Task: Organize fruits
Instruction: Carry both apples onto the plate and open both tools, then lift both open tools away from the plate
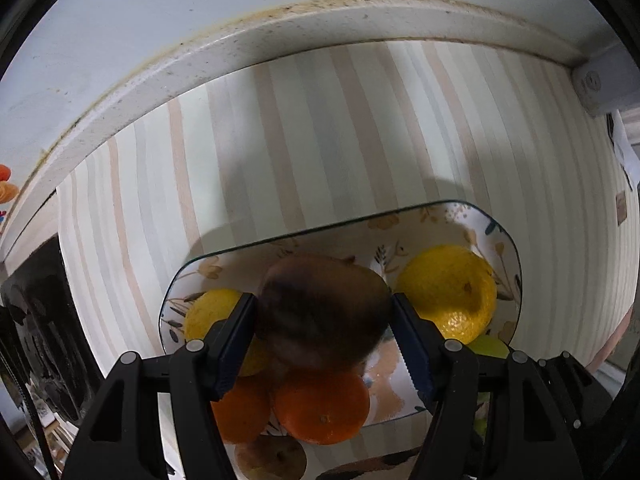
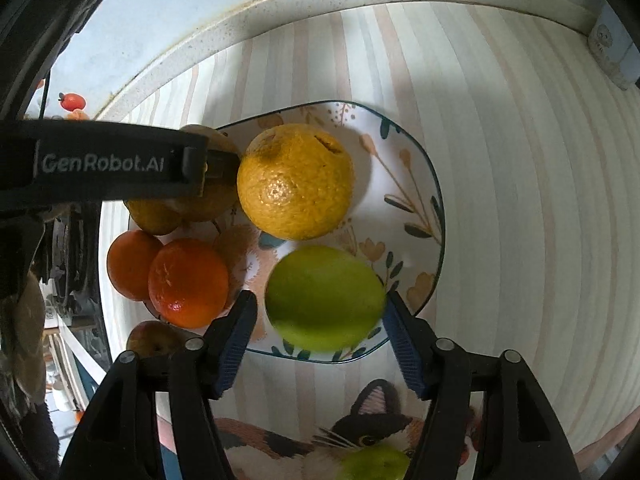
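Observation:
My left gripper [image 1: 323,312] is shut on a brown fruit [image 1: 320,312] and holds it over the floral plate [image 1: 440,216]. Under it lie two oranges [image 1: 320,408] and two yellow citrus fruits [image 1: 448,288]. My right gripper [image 2: 320,308] is shut on a green fruit [image 2: 324,296] above the near side of the plate [image 2: 400,200]. In the right wrist view the left gripper's arm [image 2: 100,168] reaches in from the left over the plate, next to a large yellow citrus [image 2: 296,180] and two oranges [image 2: 188,280].
The plate stands on a striped cloth [image 1: 320,140] with a cat picture [image 2: 360,432] at the near edge. A brown pear-like fruit [image 2: 154,338] and another green fruit [image 2: 374,462] lie off the plate. A white ledge [image 1: 280,40] bounds the far side.

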